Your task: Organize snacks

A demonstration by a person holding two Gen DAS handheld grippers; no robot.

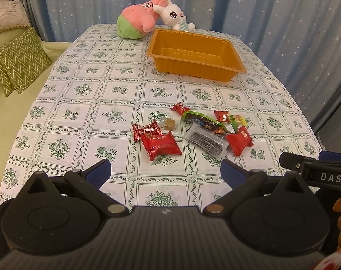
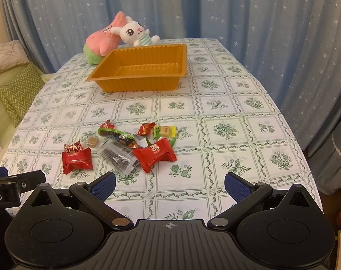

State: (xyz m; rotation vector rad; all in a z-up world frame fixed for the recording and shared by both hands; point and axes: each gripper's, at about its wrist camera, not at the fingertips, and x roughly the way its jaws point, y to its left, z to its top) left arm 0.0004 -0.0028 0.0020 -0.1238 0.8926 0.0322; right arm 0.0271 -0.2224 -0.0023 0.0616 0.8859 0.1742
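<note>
On the black right gripper [image 1: 314, 168] seen from the left wrist, "DAS" reads; beyond both gaping grippers, left gripper [image 1: 166, 171] included, lie scattered wrapped snacks [image 2: 118, 148], empty-handed.

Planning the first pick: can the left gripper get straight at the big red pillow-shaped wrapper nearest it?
Probably yes. The left gripper has its jaws wide open, and only bare tablecloth lies between it and the big red pillow-shaped wrapper.
</note>
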